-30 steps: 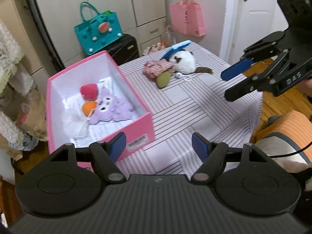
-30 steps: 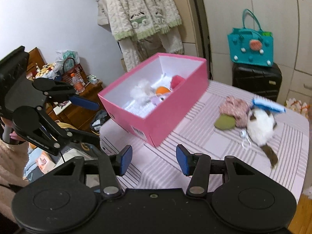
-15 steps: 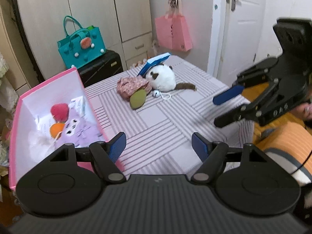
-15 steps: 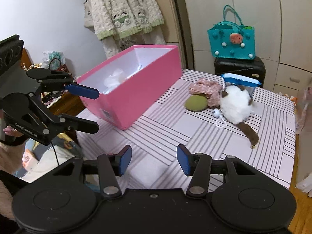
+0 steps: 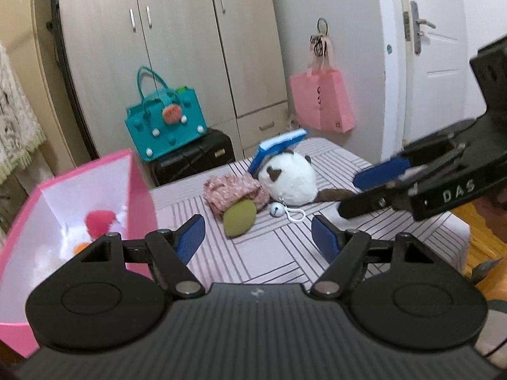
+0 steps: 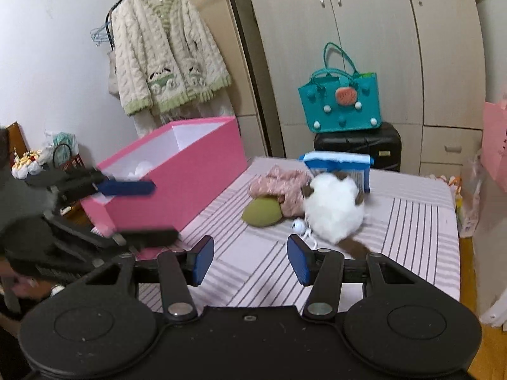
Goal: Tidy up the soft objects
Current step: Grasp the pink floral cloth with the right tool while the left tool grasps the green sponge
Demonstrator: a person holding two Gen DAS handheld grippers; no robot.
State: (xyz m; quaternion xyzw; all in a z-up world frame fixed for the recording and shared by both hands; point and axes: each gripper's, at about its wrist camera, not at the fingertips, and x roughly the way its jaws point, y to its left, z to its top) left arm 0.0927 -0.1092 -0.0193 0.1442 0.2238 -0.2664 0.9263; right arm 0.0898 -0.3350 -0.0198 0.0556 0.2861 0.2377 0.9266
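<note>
A fluffy white plush cat with brown ears and tail point(image 6: 332, 212) lies toward the far edge of the table covered in a pink-and-white striped cloth point(image 6: 412, 231), its tail trailing toward my near side. Touching it on the left is a crumpled pink floral fabric piece point(image 6: 282, 186), and an olive-green oval cushion point(image 6: 262, 212) lies against that fabric's near side. A small white bell on a white cord point(image 5: 279, 210) rests just in front of the cat. A blue-and-white booklet point(image 6: 337, 166) stands propped behind the cat, at the far edge.

Along the left edge of the table sits an open pink cardboard box with a white interior point(image 5: 139, 186); inside it a red plush ball point(image 5: 99, 221) and part of an orange one point(image 5: 80, 247) show.

My left tongs point(image 5: 258, 237) hover over the near part of the table, jaws apart, nothing between the blue pads. My right tongs point(image 6: 250, 259) likewise stand parted and empty, pointing toward the cat.

Beyond the table a teal felt handbag point(image 6: 340, 104) sits on a black suitcase point(image 6: 358, 145) before the beige wardrobe point(image 6: 364, 31).
</note>
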